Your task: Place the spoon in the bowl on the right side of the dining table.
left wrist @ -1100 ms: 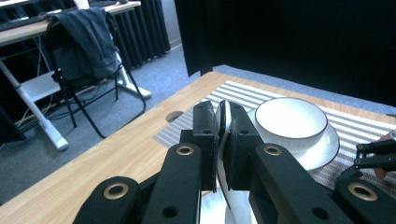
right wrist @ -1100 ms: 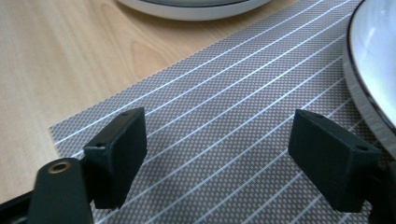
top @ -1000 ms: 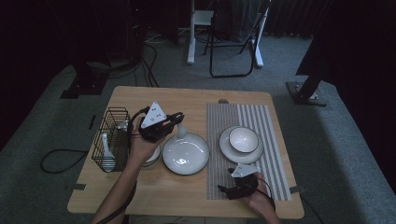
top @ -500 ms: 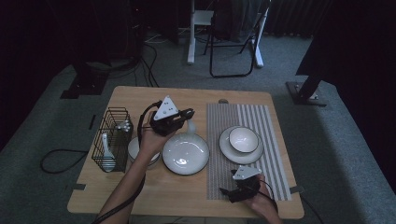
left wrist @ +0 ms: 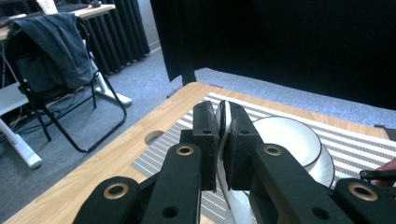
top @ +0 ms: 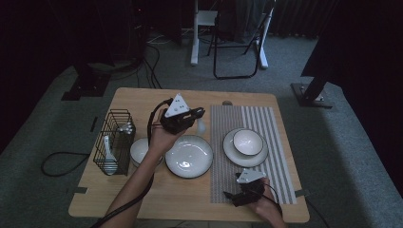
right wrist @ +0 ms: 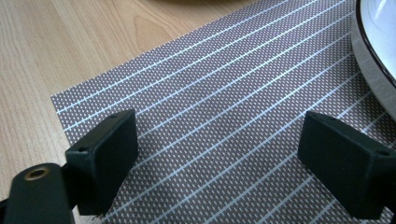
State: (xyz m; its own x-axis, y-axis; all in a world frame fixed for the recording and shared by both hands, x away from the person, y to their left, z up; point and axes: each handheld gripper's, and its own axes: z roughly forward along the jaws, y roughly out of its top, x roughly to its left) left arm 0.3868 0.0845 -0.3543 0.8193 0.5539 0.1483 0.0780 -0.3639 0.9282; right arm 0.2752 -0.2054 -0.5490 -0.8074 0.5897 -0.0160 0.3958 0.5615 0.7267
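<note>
My left gripper (top: 197, 115) hovers over the far rim of the large white plate (top: 188, 156), shut on a white spoon (top: 201, 126) that hangs from it. In the left gripper view the spoon (left wrist: 224, 116) stands edge-on between the closed pads of the gripper (left wrist: 223, 125). My right gripper (top: 229, 195) rests low on the striped placemat (top: 281, 142) near the table's front edge. Its jaws have just widened a little and stand open (right wrist: 229, 154) with nothing but mat (right wrist: 210, 84) between them.
A black wire basket (top: 114, 142) with more spoons stands at the left, a small white bowl (top: 139, 151) beside it. A bowl (top: 247, 141) on a plate (top: 231, 153) sits on the placemat; its rim (right wrist: 373, 56) lies right of my right gripper. A chair (top: 237, 42) stands beyond the table.
My left gripper has carried the spoon away from the basket, to the right and toward the table's far side. The right hand has stayed in place.
</note>
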